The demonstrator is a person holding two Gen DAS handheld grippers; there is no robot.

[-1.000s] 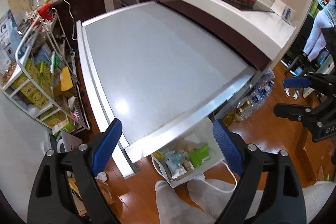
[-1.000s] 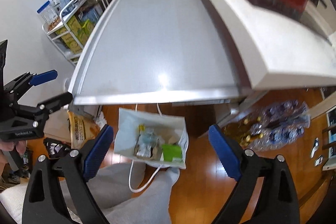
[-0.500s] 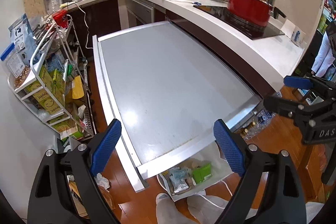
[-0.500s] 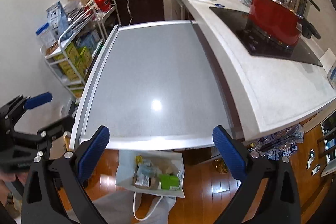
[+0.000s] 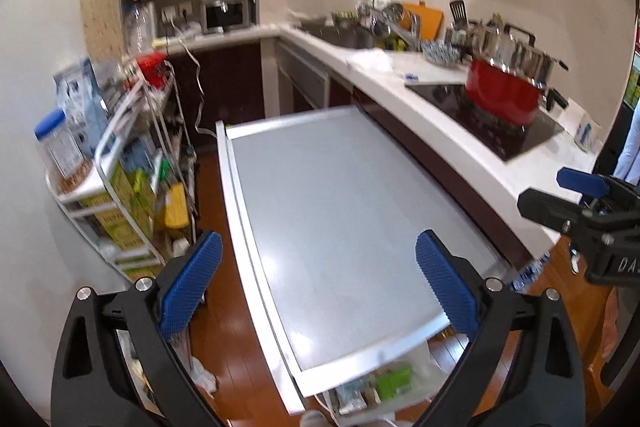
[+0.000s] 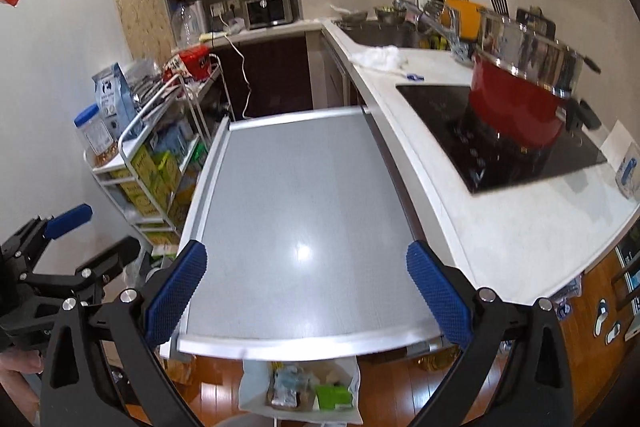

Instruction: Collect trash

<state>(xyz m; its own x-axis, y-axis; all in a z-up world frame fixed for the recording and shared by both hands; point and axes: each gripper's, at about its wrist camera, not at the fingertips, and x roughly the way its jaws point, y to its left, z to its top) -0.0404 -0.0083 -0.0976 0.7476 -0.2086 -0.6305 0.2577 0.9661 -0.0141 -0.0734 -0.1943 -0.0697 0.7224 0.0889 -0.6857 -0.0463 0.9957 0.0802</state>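
Grey and bare, the brushed-metal pull-out tabletop (image 6: 304, 211) has nothing on it, so we judge the clearing done or nearly so. Down on the wood floor at its near edge sits the white paper bag of trash (image 6: 298, 389), holding wrappers and a green carton. We've got our left gripper (image 5: 318, 291) with its blue-padded jaws opening and nothing between them, and our right gripper (image 6: 306, 293) spread wide, also carrying nothing. What's left, if anything? Possibly the crumpled white tissue-like heap (image 6: 378, 57) on the white counter by the sink; we can't tell if it's trash. Readable writing is thin: "DA" shows on the right gripper's body in the left view; the yellow cartons (image 6: 146, 165) on the white wire rack are too blurred.
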